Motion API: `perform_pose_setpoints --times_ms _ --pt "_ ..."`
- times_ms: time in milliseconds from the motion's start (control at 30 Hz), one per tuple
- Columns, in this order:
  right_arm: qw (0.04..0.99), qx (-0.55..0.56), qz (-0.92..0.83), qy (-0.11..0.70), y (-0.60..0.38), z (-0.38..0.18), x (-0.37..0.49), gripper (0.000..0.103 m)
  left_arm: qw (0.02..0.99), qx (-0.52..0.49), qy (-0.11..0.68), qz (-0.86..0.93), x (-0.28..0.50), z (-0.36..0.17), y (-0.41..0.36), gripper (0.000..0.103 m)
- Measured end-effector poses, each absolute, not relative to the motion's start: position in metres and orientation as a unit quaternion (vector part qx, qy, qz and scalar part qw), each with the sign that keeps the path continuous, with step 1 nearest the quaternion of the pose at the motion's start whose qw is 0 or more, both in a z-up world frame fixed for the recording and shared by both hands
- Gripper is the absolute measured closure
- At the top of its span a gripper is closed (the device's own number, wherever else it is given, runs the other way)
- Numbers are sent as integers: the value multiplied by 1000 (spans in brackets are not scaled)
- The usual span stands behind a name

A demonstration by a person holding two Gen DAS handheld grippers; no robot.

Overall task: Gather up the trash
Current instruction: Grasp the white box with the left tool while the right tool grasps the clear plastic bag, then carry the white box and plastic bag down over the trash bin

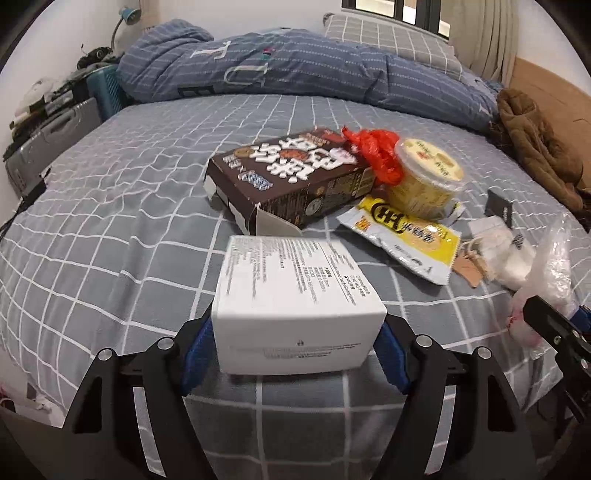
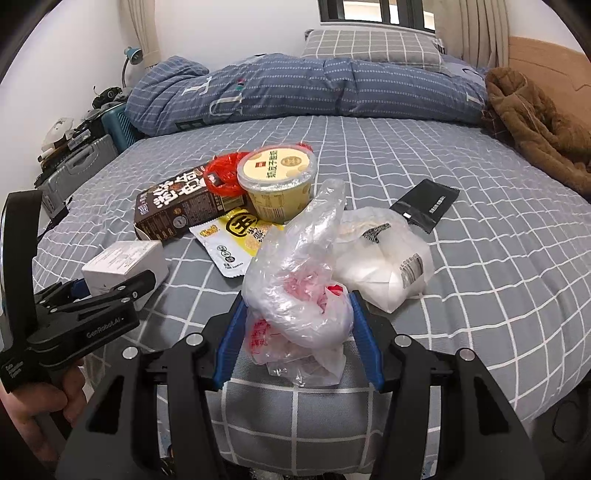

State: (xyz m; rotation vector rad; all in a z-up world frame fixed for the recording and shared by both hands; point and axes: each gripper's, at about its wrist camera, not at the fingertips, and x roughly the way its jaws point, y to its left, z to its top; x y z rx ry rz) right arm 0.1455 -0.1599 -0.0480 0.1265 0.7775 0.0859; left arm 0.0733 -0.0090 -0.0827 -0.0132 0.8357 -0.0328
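Trash lies heaped mid-frame on the bed (image 1: 110, 206): the left gripper (image 1: 295, 350) is clamped on a white box (image 1: 295, 295), the right gripper (image 2: 295, 332) squeezes a plastic bag (image 2: 299, 280), so bagging the box looks next.

Soft, even daylight comes from the window (image 2: 376, 14) behind the bed (image 2: 406, 155); shadows are faint. Fisheye bending darkens the corners. The white box (image 1: 295, 306) looks slightly blurred, perhaps by motion.
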Motion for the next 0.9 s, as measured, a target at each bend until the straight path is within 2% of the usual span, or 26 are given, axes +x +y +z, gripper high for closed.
perform_pose_setpoints --times_ms 400,900 --pt "928 56 45 367 -157 -23 115 51 913 -25 405 -41 28 -54 -5 32" --pt "924 58 51 374 -153 -16 59 51 907 -23 416 -60 -41 -49 -11 32"
